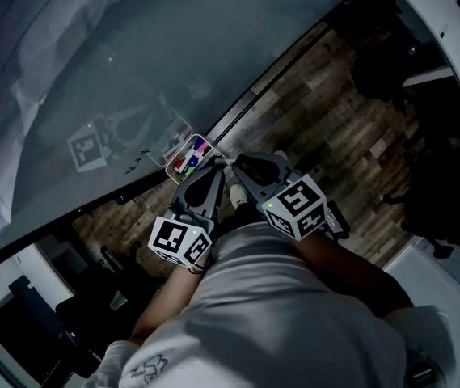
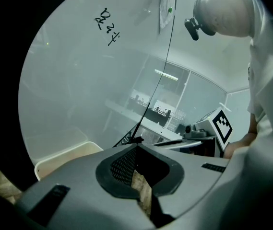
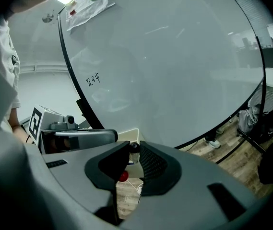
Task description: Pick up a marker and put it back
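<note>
markers (image 1: 191,157) | several, mixed colours — pink, blue, red | lying together in clear tray (image 1: 170,168)

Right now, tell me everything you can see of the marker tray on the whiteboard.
The marker tray is a small clear plastic box mounted on the whiteboard near its lower edge. Inside lie several markers, with pink, blue, red and green showing. The left gripper points close beside it; contact cannot be told.

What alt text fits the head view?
Looking steeply down, a person holds the left gripper and right gripper side by side, tips next to a clear tray of markers at the bottom edge of a whiteboard. Wood floor lies below.
</note>
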`<state>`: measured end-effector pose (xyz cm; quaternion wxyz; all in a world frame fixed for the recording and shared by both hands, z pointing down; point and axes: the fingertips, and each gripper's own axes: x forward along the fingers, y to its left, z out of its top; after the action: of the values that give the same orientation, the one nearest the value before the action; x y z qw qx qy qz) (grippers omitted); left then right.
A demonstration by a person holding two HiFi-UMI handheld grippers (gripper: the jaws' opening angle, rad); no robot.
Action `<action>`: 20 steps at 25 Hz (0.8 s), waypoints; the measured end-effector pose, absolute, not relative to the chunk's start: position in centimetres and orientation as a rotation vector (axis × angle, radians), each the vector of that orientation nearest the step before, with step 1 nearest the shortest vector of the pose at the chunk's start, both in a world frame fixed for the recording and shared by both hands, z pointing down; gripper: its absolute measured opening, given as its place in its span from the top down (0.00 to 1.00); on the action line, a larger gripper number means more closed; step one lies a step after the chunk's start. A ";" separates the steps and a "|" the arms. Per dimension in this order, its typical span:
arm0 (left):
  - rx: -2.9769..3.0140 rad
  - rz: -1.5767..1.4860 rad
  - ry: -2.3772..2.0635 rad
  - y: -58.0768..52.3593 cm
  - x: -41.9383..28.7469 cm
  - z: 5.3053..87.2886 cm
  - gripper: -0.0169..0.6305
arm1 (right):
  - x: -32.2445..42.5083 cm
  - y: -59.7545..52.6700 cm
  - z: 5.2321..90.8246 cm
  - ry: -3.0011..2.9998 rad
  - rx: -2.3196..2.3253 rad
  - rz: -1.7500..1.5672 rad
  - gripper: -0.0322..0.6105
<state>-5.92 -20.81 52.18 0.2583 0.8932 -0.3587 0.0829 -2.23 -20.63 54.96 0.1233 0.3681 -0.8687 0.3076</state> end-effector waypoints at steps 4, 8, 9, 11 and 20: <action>2.430 0.225 -0.967 -20.8 -5.8 51.9 0.97 | -2.0 -20.8 54.1 -2.549 1.097 0.864 0.84; 2.437 0.218 -0.972 -20.4 -7.0 50.5 0.97 | -3.4 -20.4 53.0 -2.561 1.087 0.843 0.84; 2.442 0.214 -0.973 -20.4 -7.1 50.2 0.97 | -3.6 -20.4 52.7 -2.564 1.090 0.835 0.84; 2.453 0.207 -0.974 -20.4 -6.9 50.0 0.97 | -3.2 -20.4 52.4 -2.569 1.101 0.816 0.84; 2.509 0.177 -0.978 -20.7 -5.5 49.0 0.97 | -1.1 -21.3 50.0 -2.611 1.159 0.747 0.84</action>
<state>-5.51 -20.75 48.99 0.2195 0.9071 -0.3534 0.0639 -1.09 -21.32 50.05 0.0942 0.3909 -0.8802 0.2520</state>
